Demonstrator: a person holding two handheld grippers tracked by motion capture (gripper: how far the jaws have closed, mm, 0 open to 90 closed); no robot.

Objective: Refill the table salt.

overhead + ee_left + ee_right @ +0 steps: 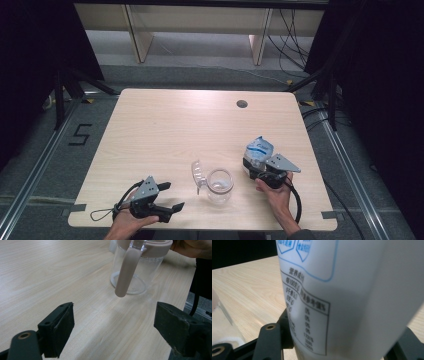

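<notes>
Bag (260,149) right of jug (219,185) — perhaps touching — both on table (165,125)

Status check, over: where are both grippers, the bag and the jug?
Left gripper open, empty, near jug. Right gripper clamped on white-blue bag, upright on table. Jug lid open. Nothing between bag and jug.

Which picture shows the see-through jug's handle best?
The left gripper view: the jug stands close, its pinkish handle facing the camera. The high view shows it small; the right gripper view catches just an edge.
</notes>
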